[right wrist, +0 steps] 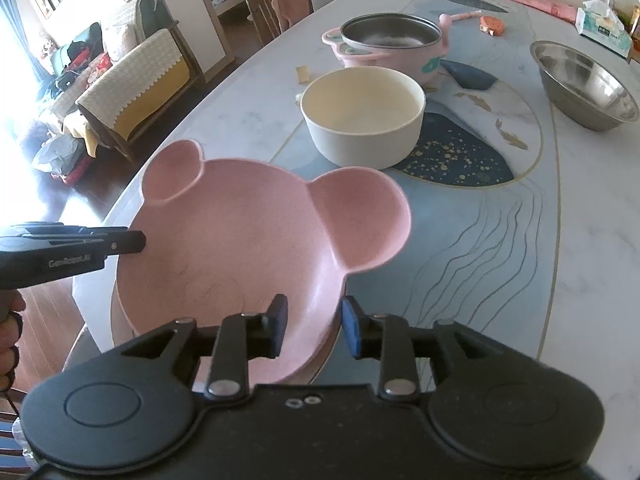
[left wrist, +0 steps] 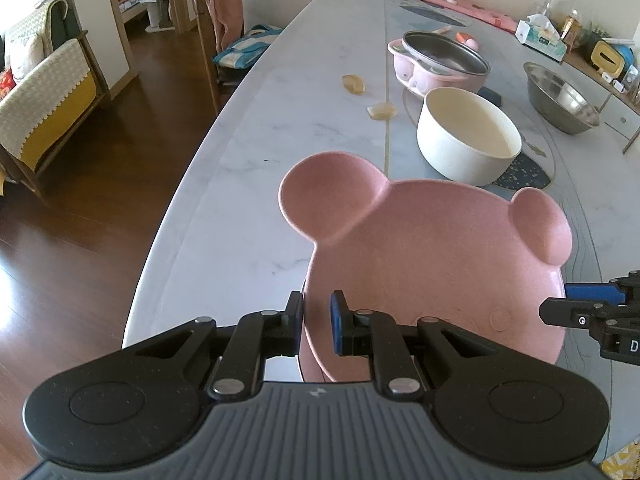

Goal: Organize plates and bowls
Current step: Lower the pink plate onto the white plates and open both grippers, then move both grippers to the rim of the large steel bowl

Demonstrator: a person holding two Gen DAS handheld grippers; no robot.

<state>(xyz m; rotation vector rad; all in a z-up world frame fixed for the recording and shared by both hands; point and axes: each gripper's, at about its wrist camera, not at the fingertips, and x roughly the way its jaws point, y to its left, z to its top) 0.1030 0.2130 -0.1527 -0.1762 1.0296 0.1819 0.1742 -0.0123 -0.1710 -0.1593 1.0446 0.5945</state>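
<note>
Nearest, the pink bear-shaped plastic plate with two round ear wells (left wrist: 436,280) is raised above the near edge of the marble-patterned tabletop (left wrist: 248,184), held from both sides. The left hand-held gripper (left wrist: 317,322) has its jaws narrow, with the plate's left rim between the pads; contact appears firm. The right hand-held gripper (right wrist: 314,326) straddles the plate's right rim, but a gap shows beside each pad, so it reads as narrowly open and not yet clamped.

Just beyond the plate stands the cream round deep bowl (right wrist: 362,114) on the dark blue speckled patch of the tabletop. Behind it sits the pink pot with a steel inner liner (right wrist: 390,42). Far right lies the large stainless steel mixing bowl (right wrist: 586,84).

Step in hand, by judgement: carrying the plate to its grouping place. The next move calls for a level plate, a secure hold on both rims, and clearance over the cream bowl's rim before lowering.
</note>
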